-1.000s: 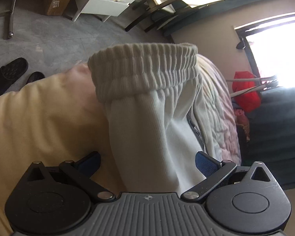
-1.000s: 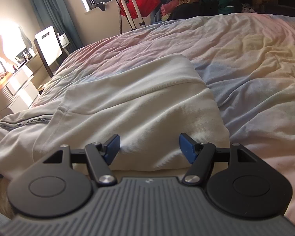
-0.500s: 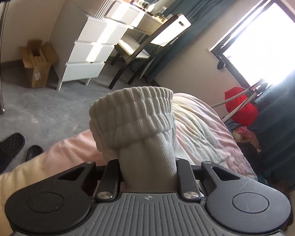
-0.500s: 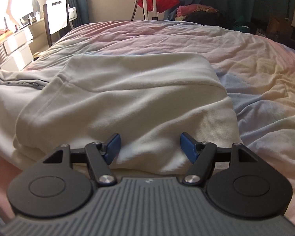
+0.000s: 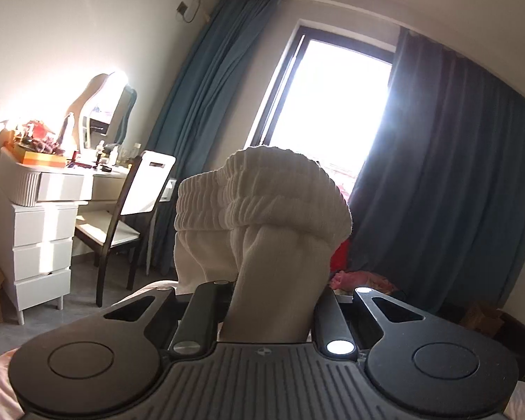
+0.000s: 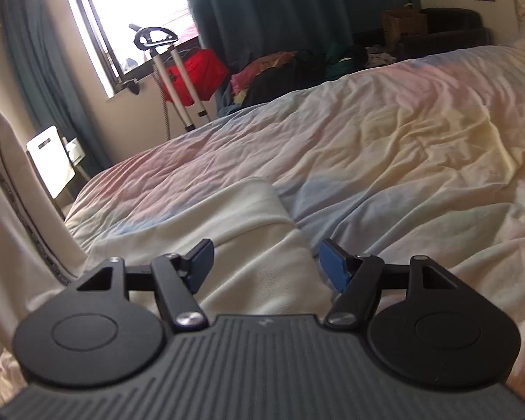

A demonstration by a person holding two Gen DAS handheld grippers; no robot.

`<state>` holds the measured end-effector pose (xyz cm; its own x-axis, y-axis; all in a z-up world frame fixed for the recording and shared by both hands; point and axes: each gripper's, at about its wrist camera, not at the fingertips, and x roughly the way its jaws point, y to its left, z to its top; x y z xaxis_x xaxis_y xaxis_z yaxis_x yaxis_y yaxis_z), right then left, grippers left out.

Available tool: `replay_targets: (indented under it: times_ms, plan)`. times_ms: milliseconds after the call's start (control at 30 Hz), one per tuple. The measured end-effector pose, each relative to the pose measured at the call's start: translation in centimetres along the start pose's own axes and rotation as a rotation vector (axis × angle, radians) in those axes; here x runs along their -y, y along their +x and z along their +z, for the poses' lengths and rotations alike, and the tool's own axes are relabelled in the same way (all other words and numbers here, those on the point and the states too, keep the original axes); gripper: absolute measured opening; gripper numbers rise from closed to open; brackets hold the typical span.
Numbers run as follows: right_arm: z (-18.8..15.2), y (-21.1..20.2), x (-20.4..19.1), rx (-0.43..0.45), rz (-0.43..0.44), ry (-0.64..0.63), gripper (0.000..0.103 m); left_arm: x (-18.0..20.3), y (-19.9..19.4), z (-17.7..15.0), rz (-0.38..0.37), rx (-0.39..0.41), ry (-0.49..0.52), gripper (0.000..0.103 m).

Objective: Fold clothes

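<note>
My left gripper [image 5: 273, 301] is shut on the ribbed cuff end of a cream sweatpants leg [image 5: 262, 196] and holds it up in the air, facing the window. In the right wrist view the rest of the cream sweatpants [image 6: 248, 231] lies on the bed, and a raised part with a dark side stripe [image 6: 17, 210] hangs at the left edge. My right gripper [image 6: 264, 262] is open and empty, hovering just above the folded cloth on the bed.
The bed has a wrinkled pastel duvet [image 6: 402, 147]. A white dresser [image 5: 38, 231] and a chair [image 5: 136, 210] stand left of the bed. The window [image 5: 329, 105] has blue curtains. A garment steamer [image 6: 168, 56], a red bag and piled clothes sit beyond the bed.
My left gripper closed on the cuff and lifted it high, tilting up from the floor to the window. My right gripper stayed open and swung slightly right over the cloth.
</note>
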<state>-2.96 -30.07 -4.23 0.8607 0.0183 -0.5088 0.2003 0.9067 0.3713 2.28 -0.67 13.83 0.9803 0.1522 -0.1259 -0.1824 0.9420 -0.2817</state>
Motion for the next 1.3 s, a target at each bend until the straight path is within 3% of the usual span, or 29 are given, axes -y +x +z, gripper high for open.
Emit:
replay_targets:
  times_ms: [100, 233, 333, 400, 500, 567, 633, 733, 800, 867, 900, 1000, 1100, 1300]
  plan:
    - [1.4, -0.6, 3.2, 0.057, -0.058, 0.116, 0.071, 7.2, -0.6, -3.5, -0.067, 0.025, 0.079, 0.016]
    - [2.9, -1.3, 6.8, 0.138, -0.142, 0.232, 0.071, 14.3, -1.5, -11.4, -0.175, 0.023, 0.193, 0.016]
    - [3.5, -2.2, 7.5, 0.249, -0.244, 0.231, 0.071, 16.9, -2.5, -18.6, -0.271, 0.029, 0.278, 0.016]
    - [3.8, -2.6, 7.9, 0.303, -0.261, 0.224, 0.071, 18.1, -2.6, -22.6, -0.302, -0.014, 0.36, 0.016]
    - [3.9, -2.4, 8.4, 0.31, -0.237, 0.224, 0.071, 18.8, -1.8, -28.2, -0.329, -0.118, 0.459, 0.017]
    - [4.0, -1.6, 8.7, 0.281, -0.223, 0.236, 0.071, 18.5, -0.9, -29.9, -0.356, -0.177, 0.487, 0.024]
    - [3.9, -1.0, 8.8, 0.25, -0.205, 0.251, 0.071, 17.3, -0.4, -30.2, -0.384, -0.201, 0.524, 0.029]
    - [3.7, -0.4, 8.5, 0.221, -0.166, 0.269, 0.071, 15.7, 0.2, -29.7, -0.415, -0.276, 0.61, 0.057]
    - [3.5, -0.2, 8.3, 0.209, -0.122, 0.278, 0.071, 14.8, 0.1, -29.2, -0.455, -0.318, 0.654, 0.06]
    - [3.4, -0.4, 7.8, 0.207, -0.066, 0.269, 0.071, 12.4, 0.3, -27.9, -0.483, -0.336, 0.627, 0.081]
    - [3.3, -0.6, 7.4, 0.213, -0.034, 0.256, 0.071, 11.0, 0.5, -27.1, -0.493, -0.346, 0.604, 0.084]
    - [3.0, -1.1, 6.0, 0.205, 0.058, 0.228, 0.071, 7.4, 1.1, -24.8, -0.502, -0.385, 0.528, 0.086]
    - [2.4, -0.8, 5.4, 0.142, 0.136, 0.251, 0.071, 4.1, 1.0, -21.5, -0.472, -0.398, 0.448, 0.086]
    - [0.8, 0.7, 5.4, -0.023, 0.18, 0.373, 0.074, -0.8, -1.8, -15.4, -0.395, -0.267, 0.281, 0.097]
